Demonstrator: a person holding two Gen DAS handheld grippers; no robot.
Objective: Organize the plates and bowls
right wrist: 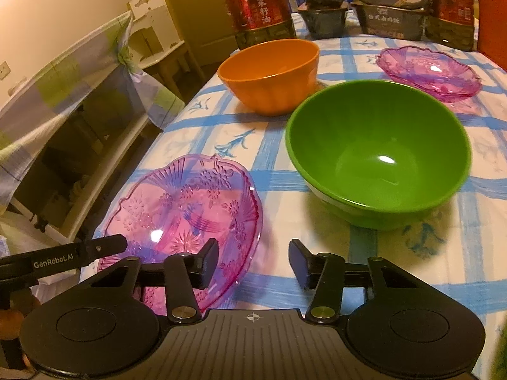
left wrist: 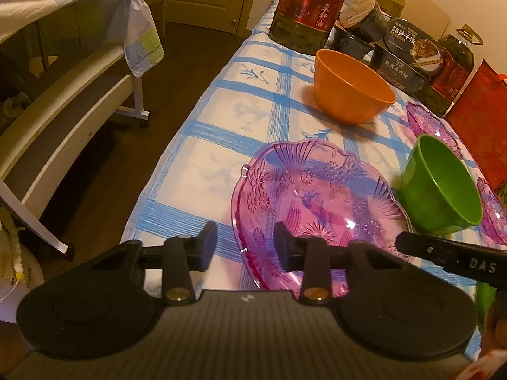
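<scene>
A: Left wrist view: the left gripper (left wrist: 244, 243) hangs released astride the near rim of the pink glass plate (left wrist: 317, 202); that thin scalloped edge could slip.

B: Right wrist view: the right gripper (right wrist: 253, 262) is released too, empty, the glossy green bowl (right wrist: 377, 155) just ahead at mid-table.

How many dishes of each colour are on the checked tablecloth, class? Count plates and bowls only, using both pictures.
Pink plates: 3, the near one, the far one and one at the right edge of the left view.
Orange bowl: 1
Green bowl: 1
Total: 5
</scene>
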